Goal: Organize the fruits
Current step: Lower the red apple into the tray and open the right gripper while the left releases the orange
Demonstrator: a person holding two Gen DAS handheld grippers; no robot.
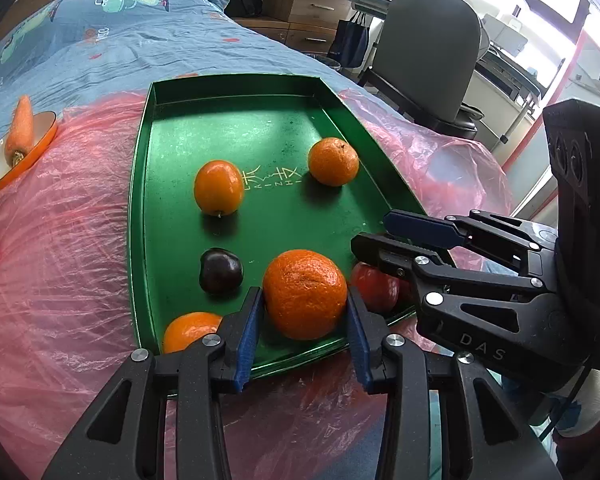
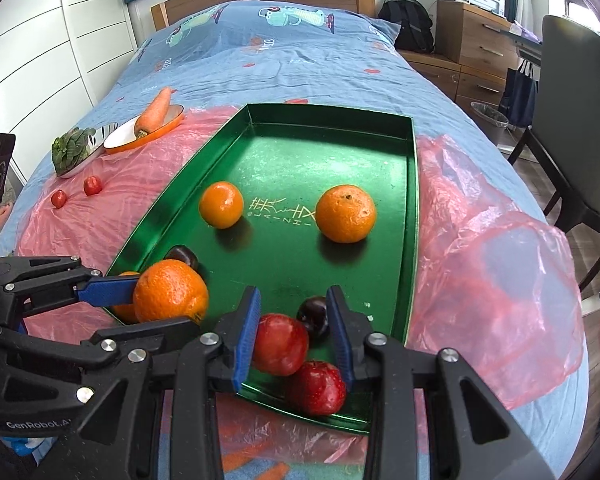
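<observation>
My left hand-held gripper (image 1: 305,312) has its blue pads on both sides of a big orange (image 1: 305,294); from my left wrist view the fruit sits dead centre between them, pads touching its flanks at 3 and 9 o'clock. I read that as clamped on the orange. It hangs low over the near end of the green tray (image 1: 236,92), which lies on the bed over pink plastic sheet (image 1: 60,240).

Round fruit, no long axis to align; only the drop spot matters. Around it: dark plum (image 1: 221,271) at 10 o'clock, another orange (image 1: 190,330) at 8 o'clock by the tray's near corner, two more oranges further up at 11 and 1 o'clock.

My right hand-held gripper (image 2: 294,330) sits at 3 o'clock from the left one, jaws part open, straddling a red apple (image 2: 281,344); the left pad touches it, the right pad looks clear. A second apple (image 2: 318,388) lies at 5 o'clock of the first, a second dark plum (image 2: 314,314) at 1 o'clock.

Judgement: the left hand owns the orange, the right is nearer the apples. Tight spacing at this end, so a collision between my two tools is the risk.
</observation>
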